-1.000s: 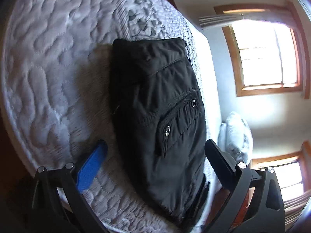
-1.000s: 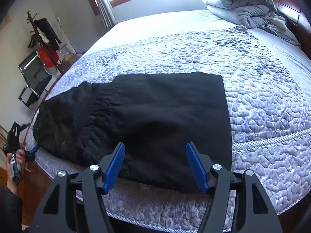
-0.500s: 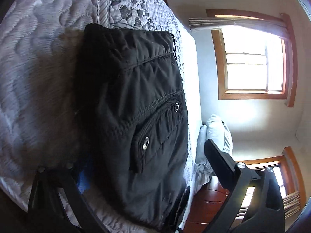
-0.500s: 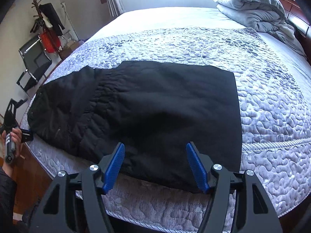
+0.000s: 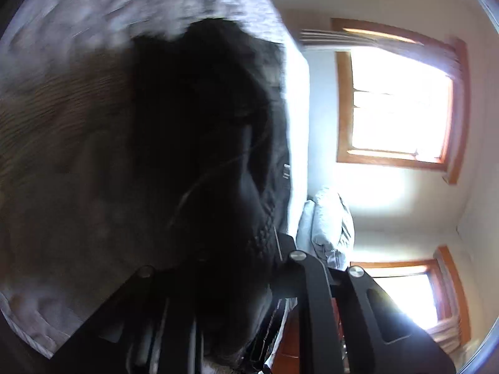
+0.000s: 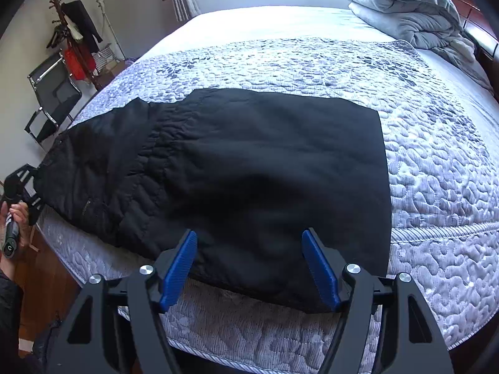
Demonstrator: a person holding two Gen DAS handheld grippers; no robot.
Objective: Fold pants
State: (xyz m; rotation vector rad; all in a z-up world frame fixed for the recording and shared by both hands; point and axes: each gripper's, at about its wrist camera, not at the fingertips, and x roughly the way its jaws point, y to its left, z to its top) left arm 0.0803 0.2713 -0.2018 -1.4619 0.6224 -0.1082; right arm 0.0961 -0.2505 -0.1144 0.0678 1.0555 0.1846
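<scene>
On quilted bed [image 6: 436,162], flat black pants [image 6: 249,168]

1. The right gripper [image 6: 249,268] has two black fingers, each lined on its inner face with a ribbed blue pad [image 6: 179,268].
2. Silver round screw heads [image 6: 353,268] sit on the black arms just behind each pad, two per side.
3. The black frame behind them has slot-shaped cutouts.
4. The left gripper [image 5: 237,280] has the same black frame and silver screws [image 5: 297,254]; its pads are hidden.
5. The left hand [image 6: 17,218] grips a black handle, a dark sleeve [image 6: 9,299] behind it.
</scene>
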